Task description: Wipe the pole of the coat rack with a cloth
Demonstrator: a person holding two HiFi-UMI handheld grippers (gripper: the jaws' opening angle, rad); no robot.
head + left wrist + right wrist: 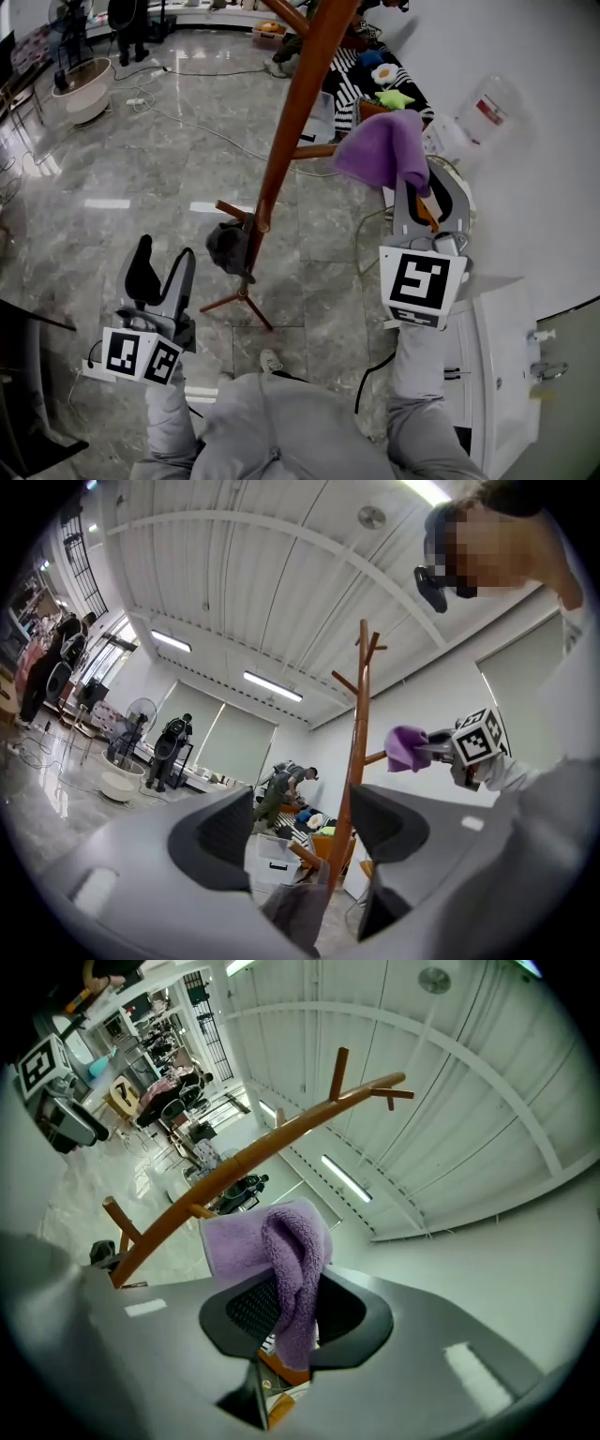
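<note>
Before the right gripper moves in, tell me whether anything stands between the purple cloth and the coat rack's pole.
Nothing visible does. The purple cloth, clamped in the right gripper, hangs right of the pole in the head view, apart from it. Only the rack's own short side peg reaches into that gap.

We see the cloth (382, 148) as purple, fluffy terry. The pole (298, 112) looks like smooth reddish-brown wood with a slight sheen. The left gripper (165, 253) and right gripper (413, 184) look like matt grey plastic. The floor (141, 192) is glossy marbled tile.
</note>
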